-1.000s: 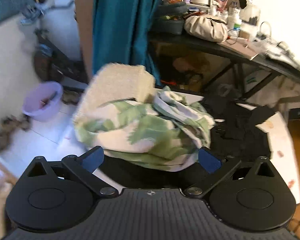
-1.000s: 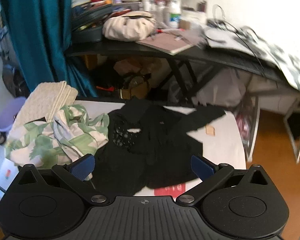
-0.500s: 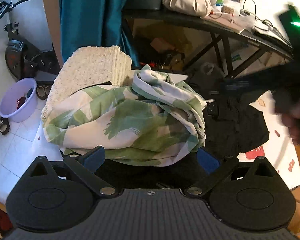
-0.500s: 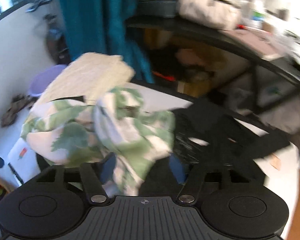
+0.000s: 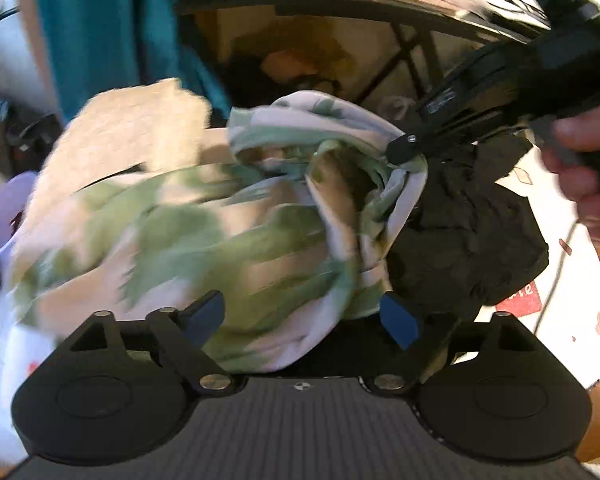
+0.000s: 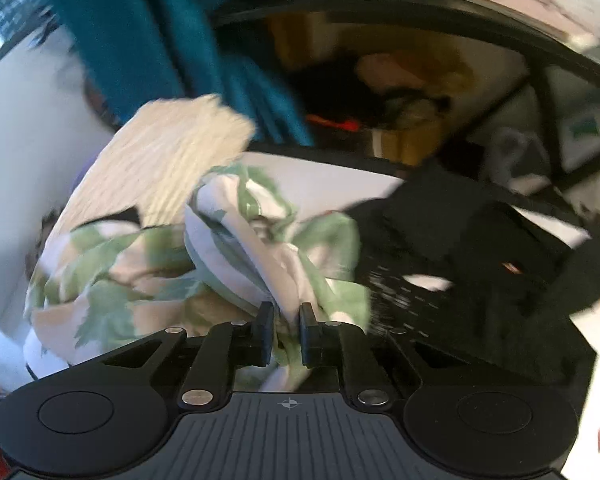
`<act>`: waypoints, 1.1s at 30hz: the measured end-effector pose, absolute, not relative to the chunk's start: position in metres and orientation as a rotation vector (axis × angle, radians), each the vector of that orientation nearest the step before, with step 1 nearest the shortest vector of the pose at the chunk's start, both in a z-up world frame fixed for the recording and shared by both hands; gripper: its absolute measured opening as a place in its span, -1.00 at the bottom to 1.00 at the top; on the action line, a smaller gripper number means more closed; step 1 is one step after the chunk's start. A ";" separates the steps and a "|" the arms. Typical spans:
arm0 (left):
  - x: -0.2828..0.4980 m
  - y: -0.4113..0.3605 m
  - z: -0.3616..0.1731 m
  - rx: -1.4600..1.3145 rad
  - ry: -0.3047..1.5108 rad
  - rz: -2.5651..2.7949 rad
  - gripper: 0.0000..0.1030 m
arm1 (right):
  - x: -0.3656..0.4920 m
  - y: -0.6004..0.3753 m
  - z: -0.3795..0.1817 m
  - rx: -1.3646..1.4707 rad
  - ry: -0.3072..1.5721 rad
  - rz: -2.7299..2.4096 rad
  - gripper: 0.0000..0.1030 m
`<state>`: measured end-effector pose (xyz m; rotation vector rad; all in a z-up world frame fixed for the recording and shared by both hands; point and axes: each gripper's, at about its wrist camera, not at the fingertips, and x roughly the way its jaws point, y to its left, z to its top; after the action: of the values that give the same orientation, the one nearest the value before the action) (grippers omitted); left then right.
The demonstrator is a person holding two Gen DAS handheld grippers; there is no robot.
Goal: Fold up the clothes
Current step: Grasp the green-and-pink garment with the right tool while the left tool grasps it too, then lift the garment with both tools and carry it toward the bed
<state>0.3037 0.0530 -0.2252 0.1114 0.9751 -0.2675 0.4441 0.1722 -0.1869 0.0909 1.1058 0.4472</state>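
Green-and-white garment (image 5: 220, 240) lies crumpled on the white table (image 5: 580, 280), overlapping a cream knitted piece (image 5: 132, 128) at left, with black clothing (image 5: 468, 240) at right. The left gripper (image 5: 300, 316) hovers with its fingers spread wide. The right gripper (image 6: 287, 332) pinches a fold of the garment. Red lettering on the tabletop is unreadable.

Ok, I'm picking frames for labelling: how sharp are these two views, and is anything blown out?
Left wrist: green-and-white garment smeared by motion, right gripper fairly crisp, top right corner overexposed. Right wrist: heavier blur throughout, black garment nearly featureless, only the right gripper's fingers sharp.
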 end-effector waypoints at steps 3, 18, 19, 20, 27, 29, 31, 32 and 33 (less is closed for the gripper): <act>0.322 0.029 -0.243 0.142 0.979 -0.285 0.52 | 0.444 0.143 -0.190 0.128 1.131 0.416 -0.80; 0.352 0.040 -0.272 0.192 1.115 -0.228 0.15 | 0.445 0.117 -0.237 0.163 1.228 0.345 -0.37; 0.351 0.039 -0.274 0.198 1.118 -0.226 0.02 | 0.446 0.119 -0.238 0.159 1.226 0.343 -0.34; 0.351 0.041 -0.276 0.183 1.122 -0.230 -0.20 | 0.448 0.120 -0.240 0.151 1.225 0.340 -0.34; 0.351 0.073 -0.229 0.100 0.983 -0.072 -0.96 | 0.462 0.117 -0.255 0.179 1.274 0.309 -0.59; 0.348 0.087 -0.207 0.112 0.912 -0.035 -0.95 | 0.464 0.111 -0.246 0.242 1.268 0.314 -0.78; 0.348 0.100 -0.196 0.091 0.893 -0.025 -0.95 | 0.462 0.108 -0.226 0.326 1.216 0.359 -0.79; 0.347 0.103 -0.194 0.094 0.891 -0.025 -0.94 | 0.459 0.108 -0.215 0.344 1.187 0.381 -0.79; 0.348 0.100 -0.197 0.121 0.899 -0.035 -0.94 | 0.457 0.109 -0.206 0.348 1.169 0.392 -0.79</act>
<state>0.3478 0.0998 -0.1975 0.1207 0.8992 -0.0349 0.4571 0.1094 -0.2060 0.3475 1.1692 0.3918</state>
